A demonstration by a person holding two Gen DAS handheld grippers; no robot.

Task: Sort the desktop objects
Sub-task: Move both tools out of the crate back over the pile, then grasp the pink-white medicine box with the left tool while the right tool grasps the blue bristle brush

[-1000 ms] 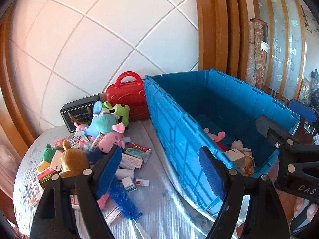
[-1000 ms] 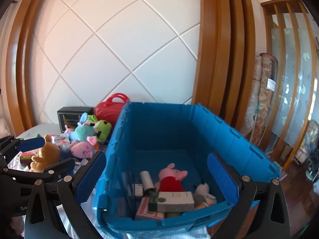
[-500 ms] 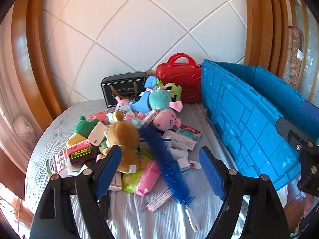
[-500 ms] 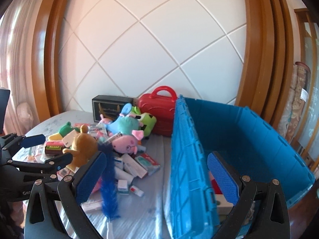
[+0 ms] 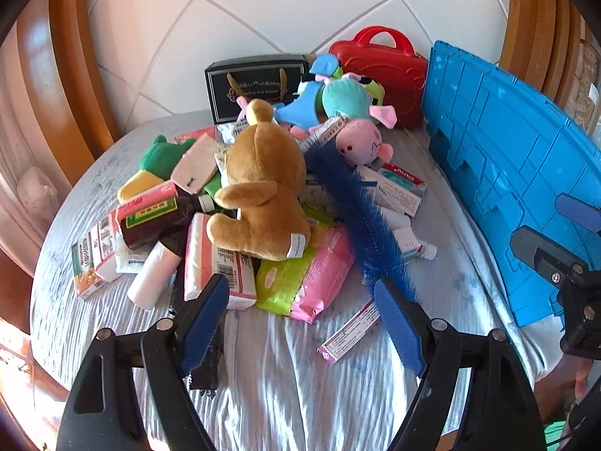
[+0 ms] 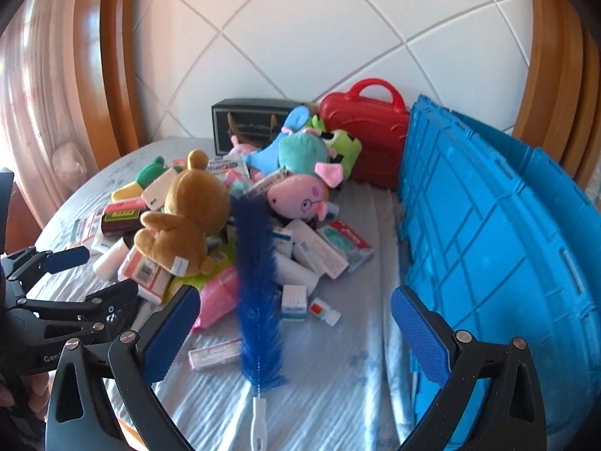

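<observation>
A pile of toys and boxes lies on a round table with a grey cloth (image 5: 285,394). On top sits a brown plush bear (image 5: 263,191), also in the right wrist view (image 6: 188,218). A long blue bristle brush (image 5: 360,218) leans across the pile, its white handle (image 6: 259,421) toward me. A pink pig plush (image 6: 300,195) and a blue-teal plush (image 5: 330,97) lie behind. A blue plastic crate (image 5: 507,173) stands at the right. My left gripper (image 5: 300,323) is open and empty just short of the pile. My right gripper (image 6: 293,334) is open and empty above the brush.
A red toy case (image 5: 379,64) and a black box (image 5: 255,86) stand at the back against the white tiled wall. Medicine boxes (image 6: 319,248), pink and green packets (image 5: 308,274) and a brown bottle (image 5: 157,218) lie in the pile. The left gripper shows at the right wrist view's left edge (image 6: 67,259).
Both grippers have swung left, away from the crate's inside, and down toward the pile. The crate's contents have left view; the bear and brush now fill the middle.
</observation>
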